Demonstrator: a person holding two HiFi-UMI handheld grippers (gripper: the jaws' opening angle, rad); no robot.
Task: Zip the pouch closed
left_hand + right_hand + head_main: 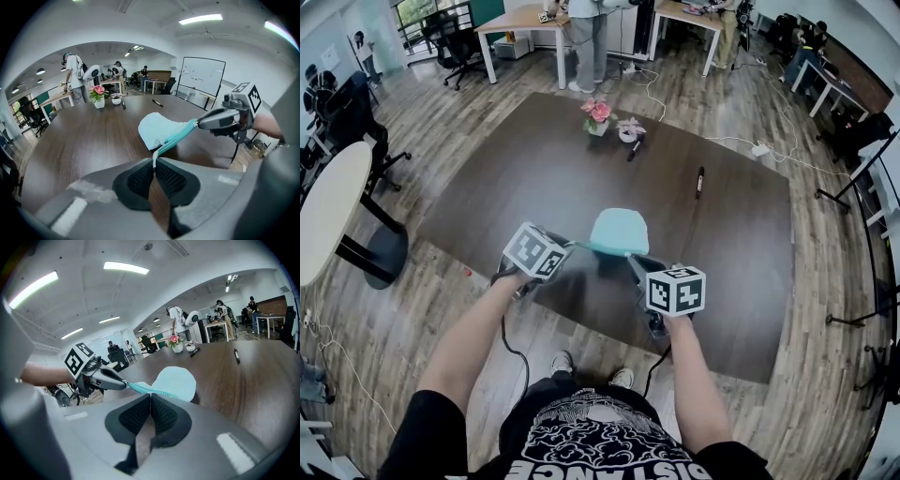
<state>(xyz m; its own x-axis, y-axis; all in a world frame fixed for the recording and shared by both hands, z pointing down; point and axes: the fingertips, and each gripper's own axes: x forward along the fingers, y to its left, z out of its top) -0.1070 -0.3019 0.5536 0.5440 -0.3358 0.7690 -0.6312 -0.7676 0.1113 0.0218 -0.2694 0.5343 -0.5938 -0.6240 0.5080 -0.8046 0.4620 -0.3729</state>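
1. Your black printed shirt [581,441] fills the bottom of the head view, and your bare forearms reach forward from it over the near edge of the dark wooden table [487,187].
2. Your left gripper [572,246] has its jaws pressed together. In the left gripper view the left gripper [153,161] pinches a pale tab at one end of the zipper [178,137].
3. Your right gripper [630,257] is also clamped. In the right gripper view its pads meet at the tip [150,397] on the other end of the teal zipper [140,389]; whether they have the slider pull itself, I cannot tell.
4. Between the two grippers the pale turquoise pouch [619,230] is stretched along its zipper edge, near the table's front edge. Its rounded body extends away from you.
5. Each gripper view shows the other gripper gripping the far end: the right gripper [201,123] in the left one, the left gripper [123,385] in the right one.
6. Well beyond the pouch, a pot of pink flowers [598,117] and a black marker [699,181] lie on the table.
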